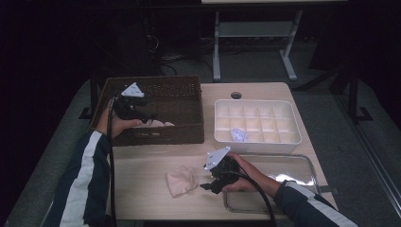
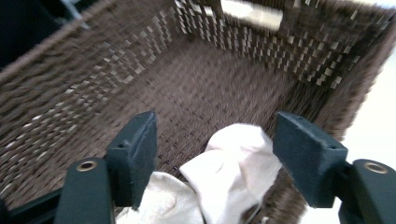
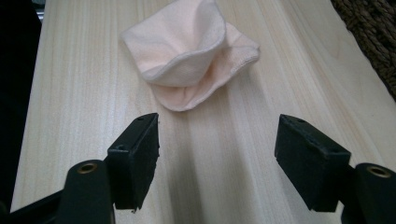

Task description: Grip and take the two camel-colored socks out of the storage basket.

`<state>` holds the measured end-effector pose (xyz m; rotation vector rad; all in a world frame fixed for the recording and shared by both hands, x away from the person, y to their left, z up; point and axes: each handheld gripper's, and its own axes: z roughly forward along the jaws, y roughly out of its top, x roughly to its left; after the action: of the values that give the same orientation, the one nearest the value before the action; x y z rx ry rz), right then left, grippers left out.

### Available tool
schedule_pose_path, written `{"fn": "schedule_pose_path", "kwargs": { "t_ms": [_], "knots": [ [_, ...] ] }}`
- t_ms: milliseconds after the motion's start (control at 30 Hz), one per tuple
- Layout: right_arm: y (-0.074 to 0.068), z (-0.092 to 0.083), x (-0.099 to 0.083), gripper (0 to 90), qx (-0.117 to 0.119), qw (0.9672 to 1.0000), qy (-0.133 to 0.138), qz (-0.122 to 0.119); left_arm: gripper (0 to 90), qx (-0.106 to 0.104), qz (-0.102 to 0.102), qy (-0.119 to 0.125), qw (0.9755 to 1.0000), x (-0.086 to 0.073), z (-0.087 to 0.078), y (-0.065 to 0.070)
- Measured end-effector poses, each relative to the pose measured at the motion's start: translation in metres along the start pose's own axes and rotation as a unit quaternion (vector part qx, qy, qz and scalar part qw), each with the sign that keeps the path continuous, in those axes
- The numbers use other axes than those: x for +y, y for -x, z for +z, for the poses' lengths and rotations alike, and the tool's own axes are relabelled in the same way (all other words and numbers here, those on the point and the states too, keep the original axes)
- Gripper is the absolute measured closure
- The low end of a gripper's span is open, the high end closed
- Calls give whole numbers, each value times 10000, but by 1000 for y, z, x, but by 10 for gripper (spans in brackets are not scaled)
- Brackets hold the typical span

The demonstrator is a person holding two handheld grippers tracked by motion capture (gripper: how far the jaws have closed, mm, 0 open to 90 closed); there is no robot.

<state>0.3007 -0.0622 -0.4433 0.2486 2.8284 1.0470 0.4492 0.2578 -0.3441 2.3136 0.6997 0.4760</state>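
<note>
My left gripper (image 1: 149, 117) hangs over the brown wicker basket (image 1: 182, 90), jaws apart with nothing between them. In the left gripper view, the left gripper (image 2: 215, 154) looks down at pale cloths (image 2: 233, 163) lying in the basket's near corner, below the jaws. The same cloths (image 1: 158, 124) show in the high view by the basket's front wall. A folded pale pink cloth (image 1: 182, 181) lies on the wooden table. My right gripper (image 1: 204, 185) sits just right of it, open. In the right gripper view the cloth (image 3: 187, 51) lies ahead of the right gripper (image 3: 217, 154), apart from the jaws.
A white compartment tray (image 1: 257, 124) stands at the right, with a small bluish-white item (image 1: 239, 135) in one cell. A clear shallow tray (image 1: 293, 165) lies in front of it, under my right forearm. The table's front edge is close to the pink cloth.
</note>
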Motion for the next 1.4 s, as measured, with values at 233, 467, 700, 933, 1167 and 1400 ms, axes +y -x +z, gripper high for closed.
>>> {"fn": "schedule_pose_path", "kwargs": {
  "t_ms": [233,467,700,933,1167,1400],
  "knots": [
    [1,1,-2,296,-1,10000,-14,-9,323,-538,35,-768,9956,11,57,-9],
    [0,5,-5,292,62,9999,-159,-12,322,-765,120,-1353,9878,10,90,-10],
    [0,7,-7,291,120,9997,-219,23,394,-1481,217,-1982,9687,11,112,-3],
    [-2,9,-6,291,149,9995,-284,-46,495,-1237,505,-2666,9545,7,127,0],
    [-2,9,-7,292,135,9994,-308,-34,844,-925,699,-2388,9641,11,117,-2],
    [-1,7,-7,291,91,9996,-250,1,846,-158,398,-1253,9912,19,90,-12]
  ]
}}
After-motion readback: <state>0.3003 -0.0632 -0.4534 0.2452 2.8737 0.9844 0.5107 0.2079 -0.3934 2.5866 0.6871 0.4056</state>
